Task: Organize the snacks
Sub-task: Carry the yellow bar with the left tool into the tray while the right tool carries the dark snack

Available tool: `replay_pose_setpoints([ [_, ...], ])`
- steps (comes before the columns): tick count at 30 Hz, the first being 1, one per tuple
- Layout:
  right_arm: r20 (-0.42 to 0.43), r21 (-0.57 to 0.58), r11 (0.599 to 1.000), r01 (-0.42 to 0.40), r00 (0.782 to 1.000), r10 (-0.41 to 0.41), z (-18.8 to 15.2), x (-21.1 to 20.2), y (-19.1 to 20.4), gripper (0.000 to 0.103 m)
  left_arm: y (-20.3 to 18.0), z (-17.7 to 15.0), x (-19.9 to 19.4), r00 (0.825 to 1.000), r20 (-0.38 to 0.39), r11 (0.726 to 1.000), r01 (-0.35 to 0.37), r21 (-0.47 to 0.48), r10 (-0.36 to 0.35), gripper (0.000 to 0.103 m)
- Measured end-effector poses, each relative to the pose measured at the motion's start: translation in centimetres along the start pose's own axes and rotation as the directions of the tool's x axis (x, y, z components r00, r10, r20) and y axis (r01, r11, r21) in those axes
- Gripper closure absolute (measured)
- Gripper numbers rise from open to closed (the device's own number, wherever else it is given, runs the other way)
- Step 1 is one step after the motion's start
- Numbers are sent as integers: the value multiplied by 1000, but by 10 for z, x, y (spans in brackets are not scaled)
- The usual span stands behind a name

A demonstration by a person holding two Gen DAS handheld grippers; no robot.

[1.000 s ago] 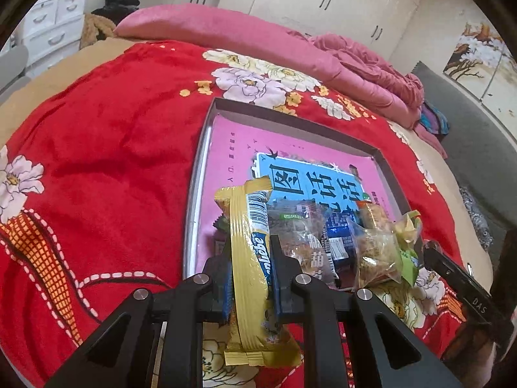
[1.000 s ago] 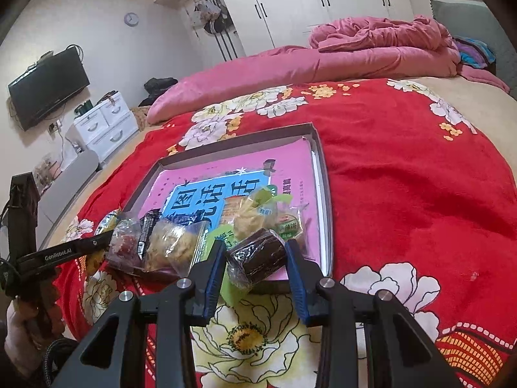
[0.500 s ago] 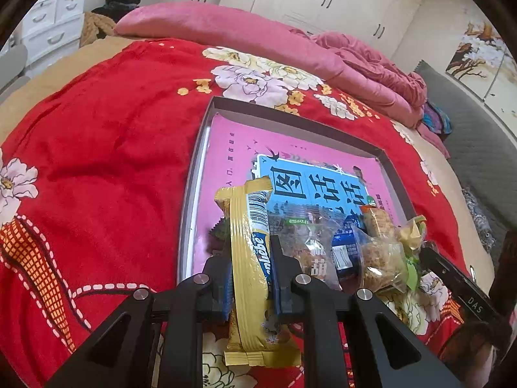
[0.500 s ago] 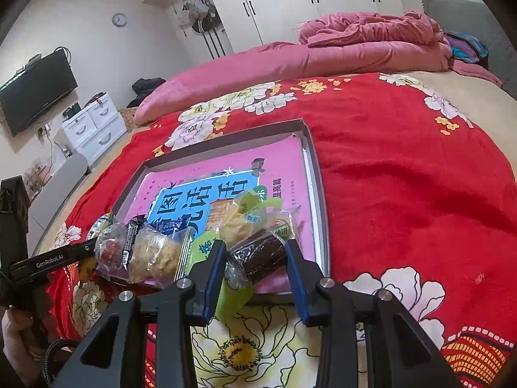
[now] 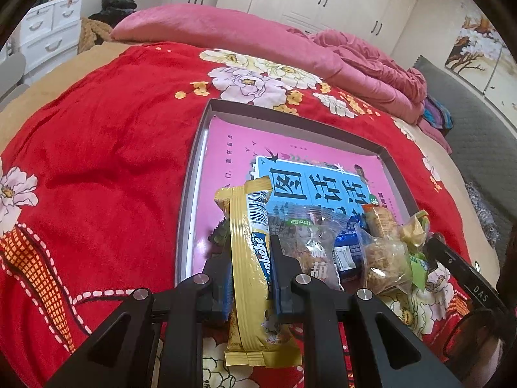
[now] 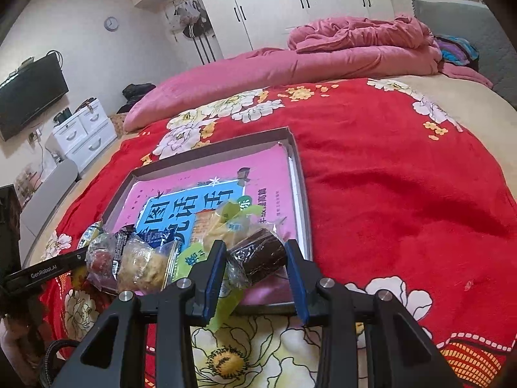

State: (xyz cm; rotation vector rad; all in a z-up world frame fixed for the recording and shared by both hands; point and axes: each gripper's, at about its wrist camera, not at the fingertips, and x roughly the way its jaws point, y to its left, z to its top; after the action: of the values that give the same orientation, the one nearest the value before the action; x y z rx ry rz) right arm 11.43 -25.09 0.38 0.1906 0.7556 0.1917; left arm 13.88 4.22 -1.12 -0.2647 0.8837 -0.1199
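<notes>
My left gripper (image 5: 250,252) is shut on a long yellow snack bar (image 5: 250,258) that stands on end between its pads, over the near left corner of a shallow grey box (image 5: 190,174) with a pink and blue printed bottom. My right gripper (image 6: 255,255) is shut on a dark brown roll cake in clear wrap (image 6: 260,255), just above the box's near right corner (image 6: 302,194). Several clear snack packets (image 5: 384,258) lie piled along the box's near edge; in the right wrist view the packets (image 6: 142,265) sit to the left.
The box lies on a red flowered blanket (image 5: 97,148) over a bed. Pink bedding (image 6: 355,45) is heaped at the far end. The other gripper's black arm (image 6: 45,271) reaches in from the left. White drawers (image 6: 84,132), a TV and wardrobes line the walls.
The right gripper with the roll cake has crept a little forward and tipped slightly over the box's near edge. The left gripper and its bar have stayed put.
</notes>
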Motion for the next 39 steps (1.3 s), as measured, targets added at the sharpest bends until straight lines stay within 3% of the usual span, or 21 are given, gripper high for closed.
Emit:
replay_pose_setpoints([
  [5, -5, -7, 1000, 8, 1000, -8, -1, -2, -2, 65, 0, 0, 1, 1000, -2, 1000, -2, 4, 2, 84],
  [10, -9, -35, 999, -35, 999, 35, -8, -13, 5, 65, 0, 0, 1, 1000, -1, 1000, -3, 7, 3, 84],
  [17, -38, -90, 996, -1, 999, -2, -12, -3, 15, 65, -1, 1, 3, 1000, -2, 1000, -4, 10, 4, 84],
  [39, -17, -12, 999, 53, 998, -53, -1, 21, 11, 65, -2, 2, 5, 1000, -2, 1000, -15, 2, 15, 84],
])
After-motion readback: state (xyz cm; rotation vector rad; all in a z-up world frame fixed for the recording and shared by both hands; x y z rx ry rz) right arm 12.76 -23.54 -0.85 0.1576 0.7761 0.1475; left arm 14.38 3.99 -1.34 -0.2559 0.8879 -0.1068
